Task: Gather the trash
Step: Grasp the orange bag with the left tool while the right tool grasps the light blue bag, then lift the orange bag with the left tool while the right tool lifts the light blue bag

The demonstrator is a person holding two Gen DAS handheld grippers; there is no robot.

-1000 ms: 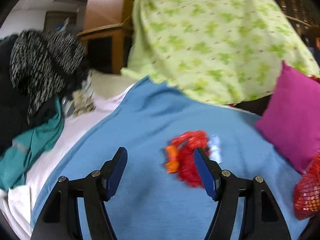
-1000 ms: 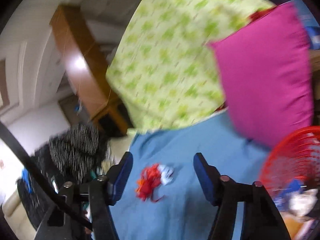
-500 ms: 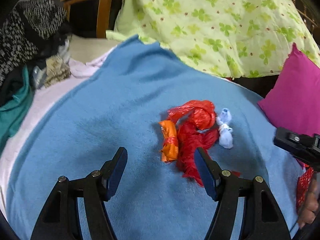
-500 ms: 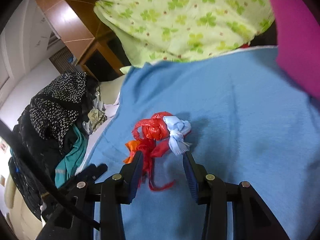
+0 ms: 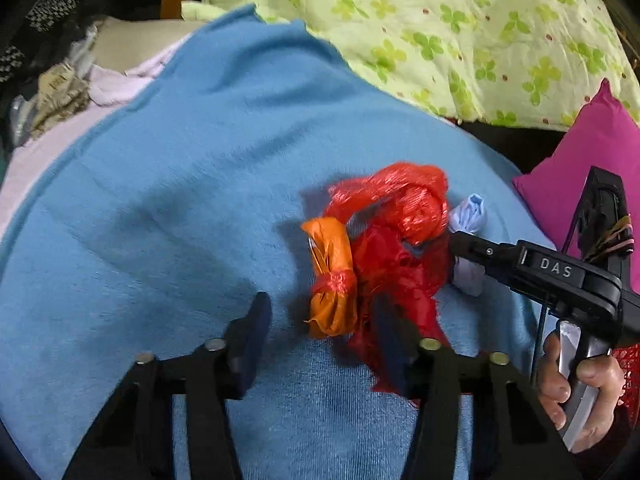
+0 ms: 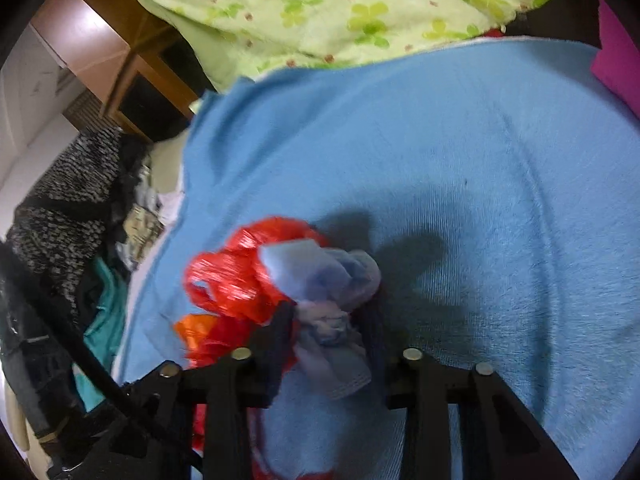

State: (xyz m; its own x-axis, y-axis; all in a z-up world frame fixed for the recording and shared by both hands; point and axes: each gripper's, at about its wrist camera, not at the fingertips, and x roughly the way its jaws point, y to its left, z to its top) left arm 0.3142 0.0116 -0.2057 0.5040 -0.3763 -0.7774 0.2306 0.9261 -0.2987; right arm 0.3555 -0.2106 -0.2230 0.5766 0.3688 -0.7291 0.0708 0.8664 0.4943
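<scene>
A heap of trash lies on the blue blanket [image 5: 180, 200]: a crumpled red plastic bag [image 5: 400, 240], an orange wrapper [image 5: 332, 276] tied with red, and a pale blue wad [image 5: 468, 236]. My left gripper [image 5: 324, 320] hangs just in front of the heap, its jaws closing. The orange wrapper's lower end sits between them untouched, and the right finger overlaps the red bag. My right gripper [image 6: 326, 328] reaches in from the right, jaws closing, pads against both sides of the pale blue wad [image 6: 328, 312]. A hand [image 5: 576, 384] holds its handle.
A green clover quilt [image 5: 460, 32] is piled behind the blanket. A magenta cushion [image 5: 580, 184] lies at the right, a red mesh basket [image 5: 628, 364] below it. Dark clothes [image 6: 60, 208] are heaped at the left, by wooden furniture [image 6: 100, 52].
Both grippers have dropped and tilted down toward the trash heap, which now looms larger. Both pairs of jaws have narrowed; the right one has come around the pale blue wad.
</scene>
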